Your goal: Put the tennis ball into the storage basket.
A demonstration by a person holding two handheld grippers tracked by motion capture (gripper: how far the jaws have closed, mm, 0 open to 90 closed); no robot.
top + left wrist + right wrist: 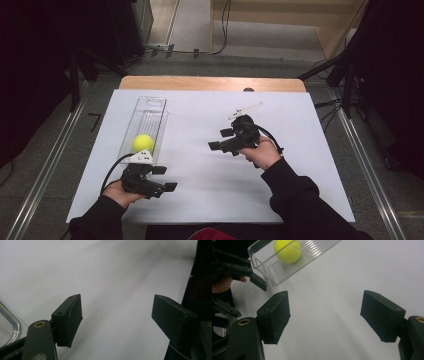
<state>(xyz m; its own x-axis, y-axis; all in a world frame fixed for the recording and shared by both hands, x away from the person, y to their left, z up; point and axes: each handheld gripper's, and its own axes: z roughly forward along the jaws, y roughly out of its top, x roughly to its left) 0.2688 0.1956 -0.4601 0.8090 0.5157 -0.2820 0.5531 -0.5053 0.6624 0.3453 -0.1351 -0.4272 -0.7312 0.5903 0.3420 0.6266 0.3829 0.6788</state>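
**Both claws empty, ball resting in the tray**

In the high view, the yellow-green felt tennis ball [143,143] sits inside the long clear plastic tray [150,107], at the tray's near end, left of centre in the frame. The tray lies lengthwise on the white surface [210,200], running from the upper left toward the lower left.

The left claw [165,178] hovers at the lower left of the frame, just below the tray's near end, with its jaws pointing toward the middle of the surface and away from the ball. In the left gripper view its jaws stand wide apart with nothing between them, and a rounded corner of the tray shows at the lower left edge. The right claw [220,139] is held near the centre of the high view, well apart from the tray, and faces left toward it. In the right gripper view the jaws are likewise spread and empty, with the ball [287,250] and tray [312,251] in the upper left, and the other claw beside them.

My judgement: this is a pause between steps, with neither claw committed to a grasp. If the ball is to come out, the next move calls for 1 claw to turn toward the tray, descend over the ball from above with jaws spread wider than it, and close across its middle without catching the tray walls. The left claw is nearer, but needs the larger turn.
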